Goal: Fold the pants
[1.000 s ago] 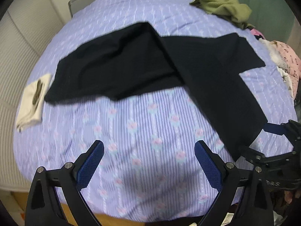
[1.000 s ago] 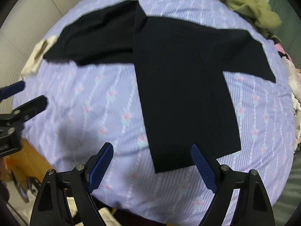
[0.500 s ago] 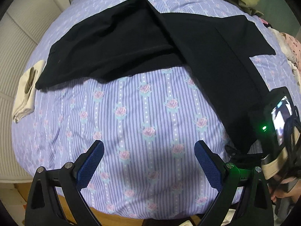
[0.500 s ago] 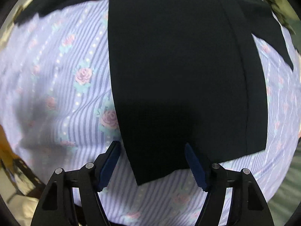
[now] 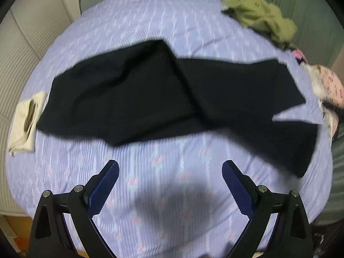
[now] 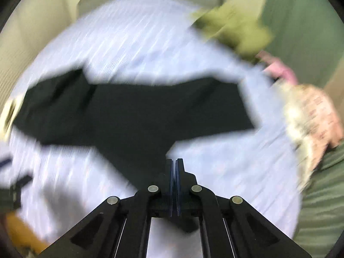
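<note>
Two tongs: noted below.
Left tongs [image 5: 169, 185]: spread wide, holding nothing, above bedsheet [image 5: 150, 193].
Right tongs [image 6: 174, 172]: clamped on black pants [image 6: 129, 111] leg hem.

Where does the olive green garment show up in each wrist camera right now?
Left wrist: the olive green garment lies at upper right, on the bed's far corner.
Right wrist: the same garment sits at upper right, heavily blurred.
Shared landmark: the black pants, spread across the middle of both pictures.
</note>
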